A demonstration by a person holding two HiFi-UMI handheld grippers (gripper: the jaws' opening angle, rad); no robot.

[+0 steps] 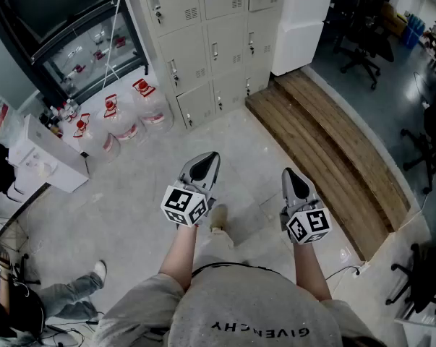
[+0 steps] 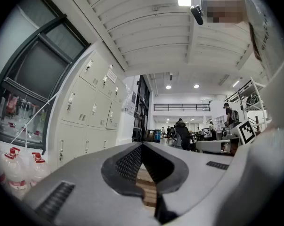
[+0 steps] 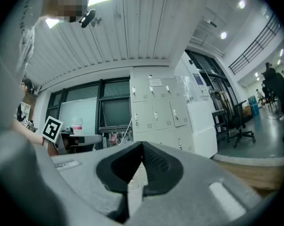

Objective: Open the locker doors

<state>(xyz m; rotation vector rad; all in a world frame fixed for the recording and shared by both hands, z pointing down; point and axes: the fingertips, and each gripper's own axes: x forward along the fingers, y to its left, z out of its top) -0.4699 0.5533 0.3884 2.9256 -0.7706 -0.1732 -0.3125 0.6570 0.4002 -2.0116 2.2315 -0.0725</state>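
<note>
In the head view the lockers (image 1: 207, 45) are cut off by the top edge, so only part of their 3 columns of shut doors shows, and the latches are too small to read. At far left a white box (image 1: 48, 157) sits on the floor, and beside it red-marked water jugs (image 1: 134, 110) crowd the lockers' left foot. The left gripper (image 1: 205, 161) and the right gripper (image 1: 291, 176) are held level over bare floor, well apart from the lockers (each pair of fingers is pressed together on nothing). Further right runs a wooden step (image 1: 326, 136), with office chairs (image 1: 362, 49) beyond. The lockers stand upright, doors facing the person.
</note>
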